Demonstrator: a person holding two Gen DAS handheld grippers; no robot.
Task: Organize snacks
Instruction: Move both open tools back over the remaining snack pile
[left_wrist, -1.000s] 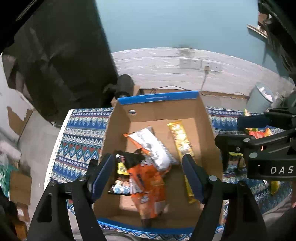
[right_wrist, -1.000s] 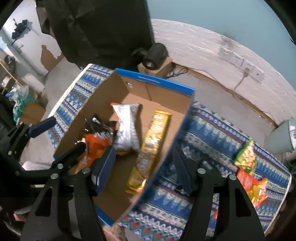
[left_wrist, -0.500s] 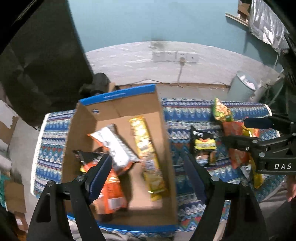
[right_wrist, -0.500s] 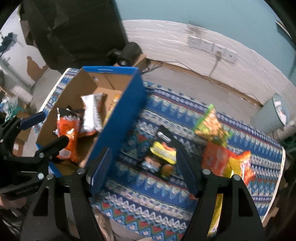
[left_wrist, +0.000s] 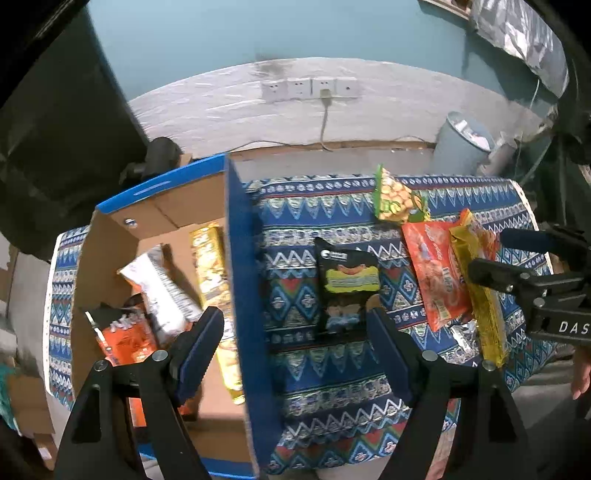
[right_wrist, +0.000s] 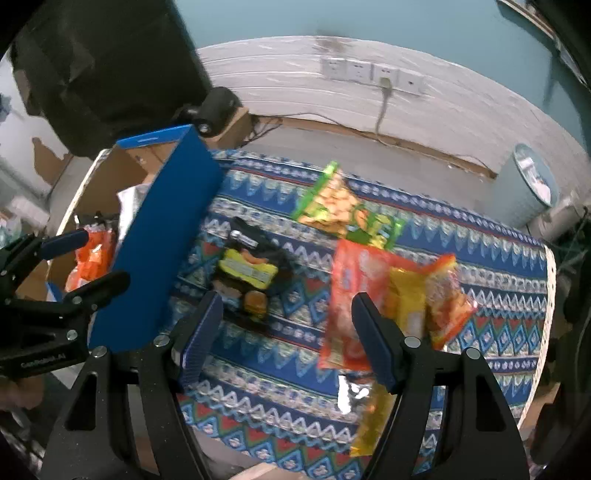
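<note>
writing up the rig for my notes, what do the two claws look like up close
Both are alike: the left claw and right claw have matte black angular frames with silver screw heads at the joints and flat blue ribbed pads on the fingers. White lettering starting "DAS" marks the right one's side. No cables or sleeves show.

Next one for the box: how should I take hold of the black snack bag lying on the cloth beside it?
The black snack bag lies flat on the patterned cloth, clear of the box and the other packets. Come from above and pinch across its narrow width near the middle, one of the fingers on each long edge.
</note>
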